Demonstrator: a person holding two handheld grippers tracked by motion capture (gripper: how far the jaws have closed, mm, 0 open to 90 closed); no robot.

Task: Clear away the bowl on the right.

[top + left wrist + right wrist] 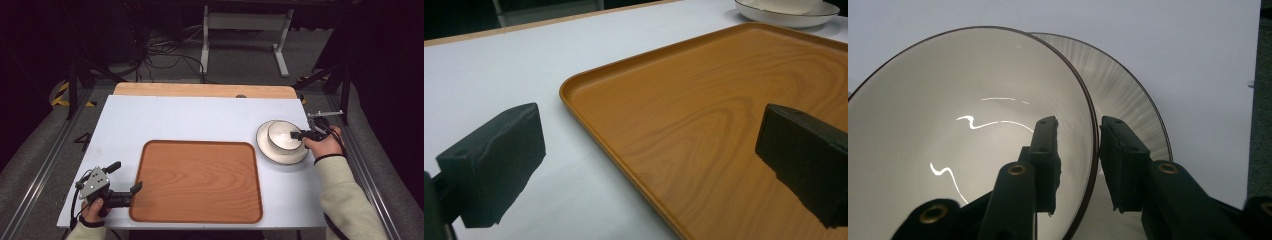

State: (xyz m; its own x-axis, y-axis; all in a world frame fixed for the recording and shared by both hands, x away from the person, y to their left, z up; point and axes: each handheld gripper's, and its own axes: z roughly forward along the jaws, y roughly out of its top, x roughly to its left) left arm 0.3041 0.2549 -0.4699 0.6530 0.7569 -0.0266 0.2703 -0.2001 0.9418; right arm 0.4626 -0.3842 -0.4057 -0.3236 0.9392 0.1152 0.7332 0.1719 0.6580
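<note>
Your right gripper (296, 135) reaches in from the table's right edge and closes its jaws on the rim of the white bowl (283, 135), one jaw inside the bowl and one outside, as the right gripper view makes plain: the dark-edged wall of the bowl (973, 125) passes between the two black jaws with little or no gap. The bowl sits on a white plate (265, 145) near the right edge of the white table (200, 120); in the right gripper view the ribbed rim of that plate (1128, 85) appears just behind the bowl. Your left gripper (125, 177) rests at the near left corner of the table with its jaws spread wide and nothing between them, one jaw over bare table and the other over the left edge of the wooden tray (200, 180). The tray (704, 115) lies flat in the middle of the table, well apart from the plate.
</note>
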